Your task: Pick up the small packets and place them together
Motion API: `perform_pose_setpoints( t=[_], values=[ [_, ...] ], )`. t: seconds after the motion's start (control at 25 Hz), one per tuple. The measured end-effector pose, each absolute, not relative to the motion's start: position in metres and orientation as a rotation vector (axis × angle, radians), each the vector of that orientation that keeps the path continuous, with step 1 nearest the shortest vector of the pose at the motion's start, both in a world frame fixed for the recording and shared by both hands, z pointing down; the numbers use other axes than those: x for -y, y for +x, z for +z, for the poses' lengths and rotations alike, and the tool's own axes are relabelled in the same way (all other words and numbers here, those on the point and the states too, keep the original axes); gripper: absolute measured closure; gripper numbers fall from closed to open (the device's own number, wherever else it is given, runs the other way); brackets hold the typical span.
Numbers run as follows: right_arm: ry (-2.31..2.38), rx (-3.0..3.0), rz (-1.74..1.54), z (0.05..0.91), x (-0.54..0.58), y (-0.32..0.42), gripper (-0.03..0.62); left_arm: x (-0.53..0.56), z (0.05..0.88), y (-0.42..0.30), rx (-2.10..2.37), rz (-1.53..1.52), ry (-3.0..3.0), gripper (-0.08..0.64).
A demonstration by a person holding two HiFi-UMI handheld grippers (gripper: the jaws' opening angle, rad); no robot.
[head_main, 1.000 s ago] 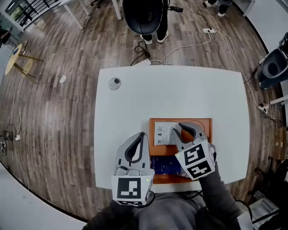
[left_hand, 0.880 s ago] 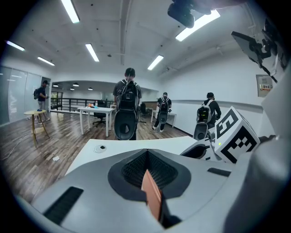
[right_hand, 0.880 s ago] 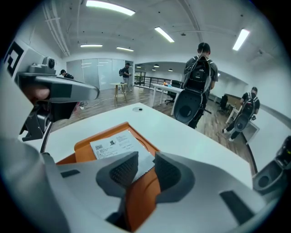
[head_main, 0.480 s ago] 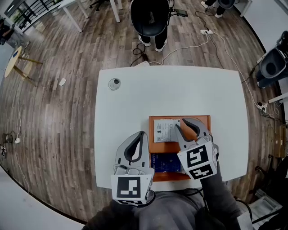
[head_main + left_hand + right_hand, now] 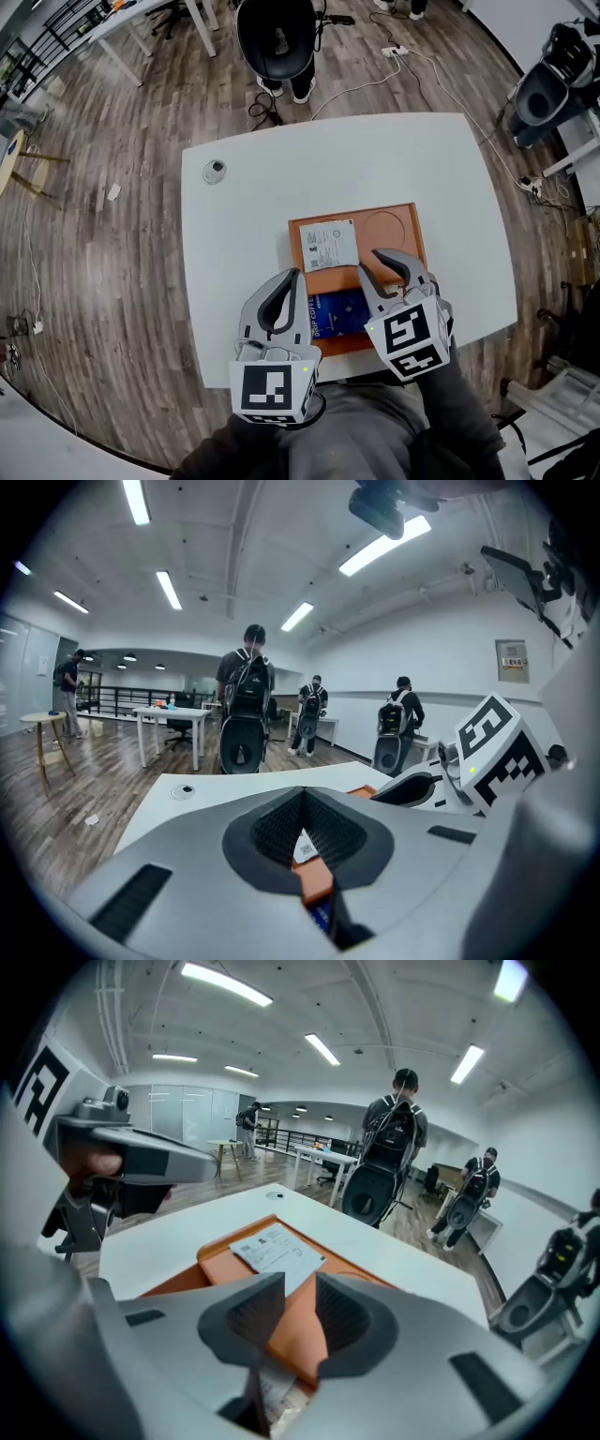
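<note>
White packet (image 5: 329, 247) flat at upper left of orange tray (image 5: 394, 225); blue packet (image 5: 339, 312) at tray's lower left, near but apart. Tray on white table (image 5: 244, 187). Left gripper (image 5: 295, 275): fingers together, empty. Right gripper (image 5: 368, 261): fingers just opened, slightly apart, nothing between.

The white bench (image 5: 450, 187) carries an orange tray (image 5: 394, 223) by its near edge and a round cap (image 5: 215, 171) near its far left corner.
</note>
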State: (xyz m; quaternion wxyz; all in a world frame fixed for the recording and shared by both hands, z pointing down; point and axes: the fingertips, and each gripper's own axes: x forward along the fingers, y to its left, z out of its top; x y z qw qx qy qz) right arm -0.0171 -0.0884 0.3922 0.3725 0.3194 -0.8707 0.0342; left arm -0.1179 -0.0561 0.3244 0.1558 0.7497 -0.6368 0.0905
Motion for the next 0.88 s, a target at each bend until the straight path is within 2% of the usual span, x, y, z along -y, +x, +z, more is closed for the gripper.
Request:
perform_pose_setpoints(
  t=[0.52,0.68,0.88],
  values=[
    [0.814,2.119,0.254,0.449,0.009,0.001,0.491,0.015,0.342,-0.098,1.682,0.318,2.251,0.563],
    [0.796,2.069,0.305,0.461,0.007,0.007,0.456,0.014,0.344,-0.095,1.668,0.323,2.253,0.563],
    [0.777,2.047,0.321,0.469,0.014,0.007,0.448,0.022,0.346,-0.098,1.669,0.320,2.240,0.563]
  ],
)
